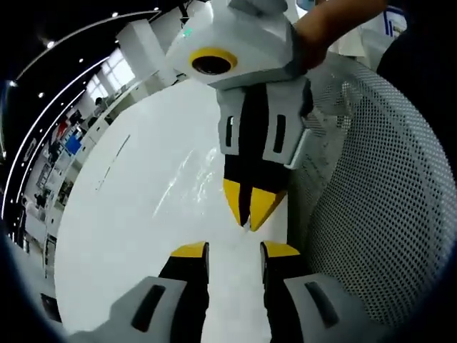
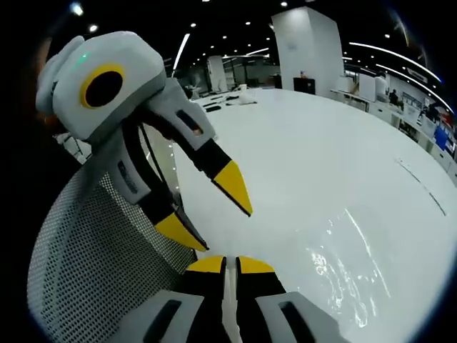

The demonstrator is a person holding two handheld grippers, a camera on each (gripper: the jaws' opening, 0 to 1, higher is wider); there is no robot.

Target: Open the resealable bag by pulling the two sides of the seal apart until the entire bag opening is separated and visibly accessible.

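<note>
The clear resealable bag (image 1: pixel 191 177) lies flat and glossy on the white table (image 1: pixel 128 236). In the left gripper view my right gripper (image 1: pixel 248 223) comes down from above with its yellow tips nearly together at the bag's near edge. My left gripper (image 1: pixel 234 250) stands open just below it, with nothing between its fingers. In the right gripper view my right gripper (image 2: pixel 230 266) is shut, with a thin pale strip of the bag (image 2: pixel 350 275) pinched in its jaws. The left gripper (image 2: pixel 225 229) reaches in from the left, wide open and close beside it.
A white mesh chair back (image 1: pixel 385 193) (image 2: pixel 93 264) stands right next to both grippers at the table's edge. A person's hand (image 1: pixel 335 25) holds the right gripper. The white table (image 2: pixel 321 164) stretches far away; desks and a pillar (image 2: pixel 307 43) stand behind.
</note>
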